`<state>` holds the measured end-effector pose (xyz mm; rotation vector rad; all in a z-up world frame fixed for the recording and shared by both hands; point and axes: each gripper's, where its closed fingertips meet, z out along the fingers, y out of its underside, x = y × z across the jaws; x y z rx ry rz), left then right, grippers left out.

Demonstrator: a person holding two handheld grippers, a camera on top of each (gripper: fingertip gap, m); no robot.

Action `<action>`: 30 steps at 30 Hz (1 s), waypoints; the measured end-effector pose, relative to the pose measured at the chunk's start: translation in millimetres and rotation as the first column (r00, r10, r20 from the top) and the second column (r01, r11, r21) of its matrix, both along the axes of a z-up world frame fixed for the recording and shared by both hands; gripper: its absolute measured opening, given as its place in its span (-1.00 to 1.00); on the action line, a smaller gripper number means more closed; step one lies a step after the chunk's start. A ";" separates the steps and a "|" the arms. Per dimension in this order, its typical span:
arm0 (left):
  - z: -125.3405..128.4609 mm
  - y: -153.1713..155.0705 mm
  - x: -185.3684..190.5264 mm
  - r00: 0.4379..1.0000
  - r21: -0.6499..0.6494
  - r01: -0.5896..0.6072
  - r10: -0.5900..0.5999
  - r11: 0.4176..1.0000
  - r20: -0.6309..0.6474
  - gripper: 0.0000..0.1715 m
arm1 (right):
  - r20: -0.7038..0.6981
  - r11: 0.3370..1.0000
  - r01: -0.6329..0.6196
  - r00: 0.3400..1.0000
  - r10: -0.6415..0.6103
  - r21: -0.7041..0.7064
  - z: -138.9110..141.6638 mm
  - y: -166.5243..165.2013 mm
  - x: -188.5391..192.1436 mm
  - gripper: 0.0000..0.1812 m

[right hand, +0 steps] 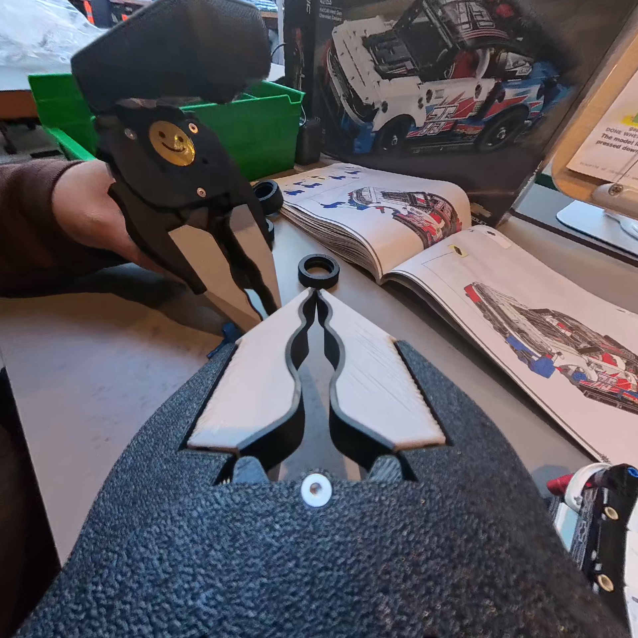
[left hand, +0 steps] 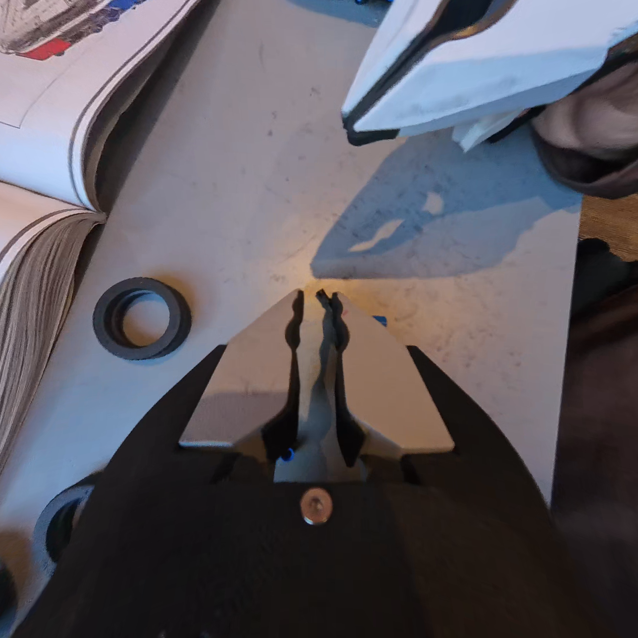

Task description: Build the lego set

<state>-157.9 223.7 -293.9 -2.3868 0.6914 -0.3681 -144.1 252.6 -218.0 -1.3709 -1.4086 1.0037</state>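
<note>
My left gripper [left hand: 317, 293] is open and points down at the grey table [left hand: 241, 172]. A small dark piece [left hand: 323, 296] sits against its right pad, and the left pad stands clear of it. A small blue piece [left hand: 379, 320] lies on the table just right of its right finger; it also shows in the right wrist view [right hand: 229, 333]. My right gripper [right hand: 316, 291] is shut, with its pads meeting at the tips. In the left wrist view it [left hand: 350, 129] hovers above the table at the upper right. The left gripper [right hand: 266, 316] shows just left of the right one.
A black tyre [left hand: 141, 319] lies left of the left gripper and shows ahead of the right one [right hand: 318, 271]. An open instruction booklet [right hand: 397, 214], the set's box [right hand: 431, 86] and a green bin [right hand: 259, 127] stand behind. A partly built model [right hand: 593, 500] is at the lower right. The table's edge [left hand: 569, 310] runs along the right. The partly built model [right hand: 593, 500] is about 15 cm from my right fingertips.
</note>
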 end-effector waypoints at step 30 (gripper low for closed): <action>79.8 -19.6 2.7 0.999 0.558 -0.031 0.011 0.829 0.038 -0.38 | 0.130 0.997 -0.061 0.990 0.054 0.051 -21.9 -6.8 -15.1 -0.99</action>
